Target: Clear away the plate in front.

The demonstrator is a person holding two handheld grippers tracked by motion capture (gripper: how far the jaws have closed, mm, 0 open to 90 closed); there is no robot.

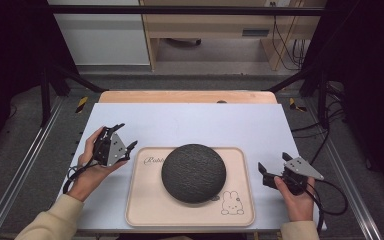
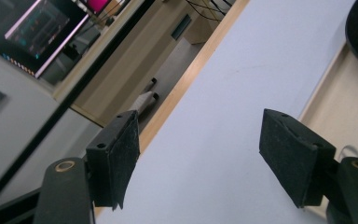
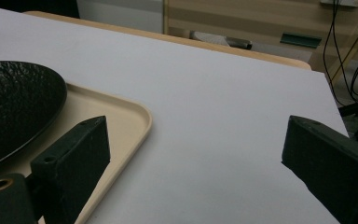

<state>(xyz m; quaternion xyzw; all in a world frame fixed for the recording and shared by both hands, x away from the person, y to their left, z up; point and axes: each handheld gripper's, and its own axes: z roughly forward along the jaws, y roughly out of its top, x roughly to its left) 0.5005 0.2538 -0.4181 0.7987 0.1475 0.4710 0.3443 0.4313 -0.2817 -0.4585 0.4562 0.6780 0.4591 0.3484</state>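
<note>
Both pairs of black fingers stand spread wide with nothing between them. The left gripper (image 1: 121,140) hovers off the left edge of the beige rectangular plastic tray with a rabbit drawing (image 1: 142,200), and the right gripper (image 1: 274,164) sits just beyond its right edge. In the left gripper view the padded fingertips (image 2: 116,156) frame bare pale-lavender table covering (image 2: 242,70), with the tray rim off to the right of the right-hand finger. In the right gripper view the tray's rounded corner (image 3: 140,119) lies just ahead of the left-hand finger.

Between the two grippers, in the middle of the tray, rests the dark grey, rough-textured domed round plate (image 1: 193,172), which looks turned face down, its edge touching the tray floor.

Judging by its pebbled, matte surface, the plate is probably stoneware: stiff, fairly heavy and breakable if dropped, though the texture should give the pads some bite. The dome offers no purchase on top. The rim is the only place to take hold, and it lies low against the tray, so a finger would need to slip under the edge nearest it, best from both sides at once.
</note>
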